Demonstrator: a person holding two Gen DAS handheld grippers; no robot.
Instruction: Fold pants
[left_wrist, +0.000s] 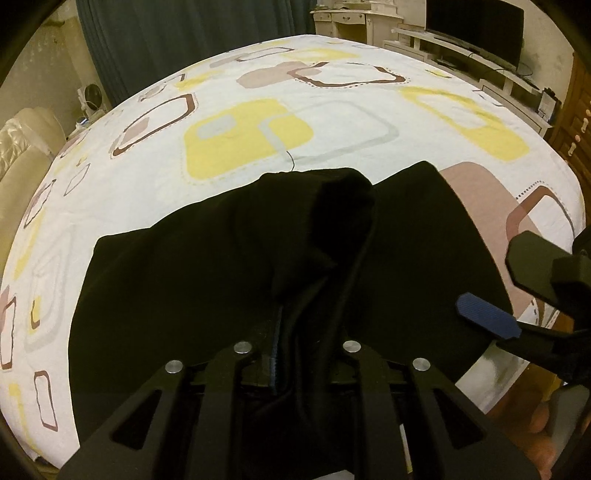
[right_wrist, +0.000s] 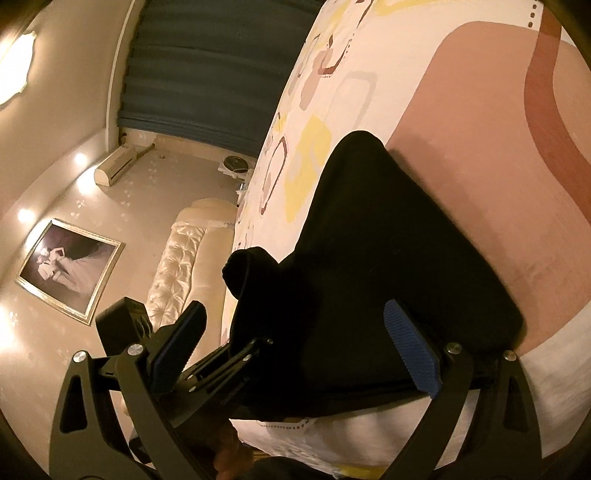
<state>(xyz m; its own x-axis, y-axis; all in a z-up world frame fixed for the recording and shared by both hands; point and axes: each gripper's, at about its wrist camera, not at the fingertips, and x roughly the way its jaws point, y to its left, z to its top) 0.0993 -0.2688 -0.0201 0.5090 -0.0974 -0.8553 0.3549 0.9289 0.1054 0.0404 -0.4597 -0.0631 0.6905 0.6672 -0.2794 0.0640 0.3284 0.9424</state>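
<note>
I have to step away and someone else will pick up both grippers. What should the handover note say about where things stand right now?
Left gripper: shut on a bunched fold of the black pants, pinched between its fingers.
Right gripper: open, holding nothing, its blue pads either side of the pants' near edge at the bed's edge.
Pants: a loose heap on the patterned bedsheet, near the front edge.
Done: cloth gathered and partly doubled over, not tidy.
Left: lay the held fold down, release, smooth it, finish folding.

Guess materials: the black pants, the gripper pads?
Black pants: soft matte fabric, probably knit; drapes in rounded folds, no sheen. Right hand-held gripper pads: blue, finely ribbed, matte; looks like rubber or printed plastic, can't tell which.
</note>
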